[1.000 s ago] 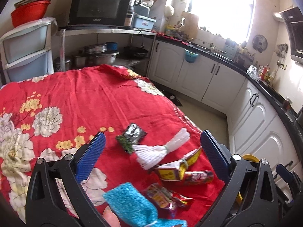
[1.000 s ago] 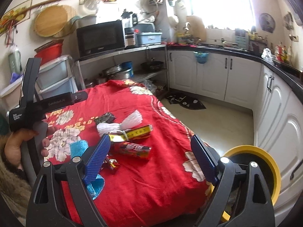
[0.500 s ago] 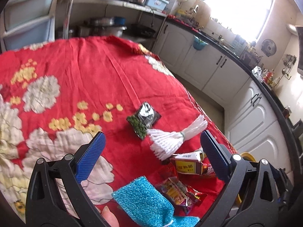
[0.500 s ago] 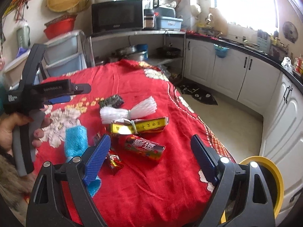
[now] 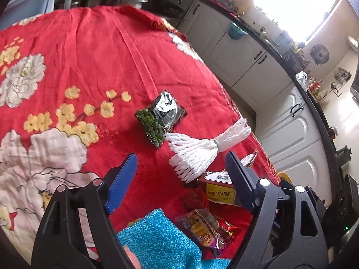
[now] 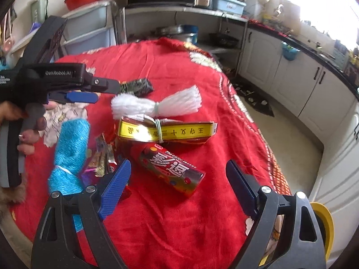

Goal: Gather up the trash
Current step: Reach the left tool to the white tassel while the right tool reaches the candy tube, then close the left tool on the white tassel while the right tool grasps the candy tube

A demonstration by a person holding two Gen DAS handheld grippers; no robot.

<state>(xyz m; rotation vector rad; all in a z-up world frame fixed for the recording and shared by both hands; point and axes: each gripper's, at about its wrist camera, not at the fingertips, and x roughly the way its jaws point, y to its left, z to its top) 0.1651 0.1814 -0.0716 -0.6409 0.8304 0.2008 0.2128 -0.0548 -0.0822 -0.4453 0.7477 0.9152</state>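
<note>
Lying near the right edge of the red floral tablecloth [image 6: 170,213], the trash is bright wrappers: a red candy tube [image 6: 171,170], a yellow-banded packet [image 6: 166,132], a green-and-black snack bag [image 5: 160,117], crumpled foil wrappers [image 5: 206,227], plus a white string bundle [image 5: 197,154] and blue scrubber [image 6: 69,152]. A yellow-rimmed bin [image 6: 323,222] stands off the near right corner, contents unseen. Left gripper [image 5: 180,179] is closing on nothing; right gripper [image 6: 177,187] gapes empty over the tube. Far cloth lies bare.
</note>
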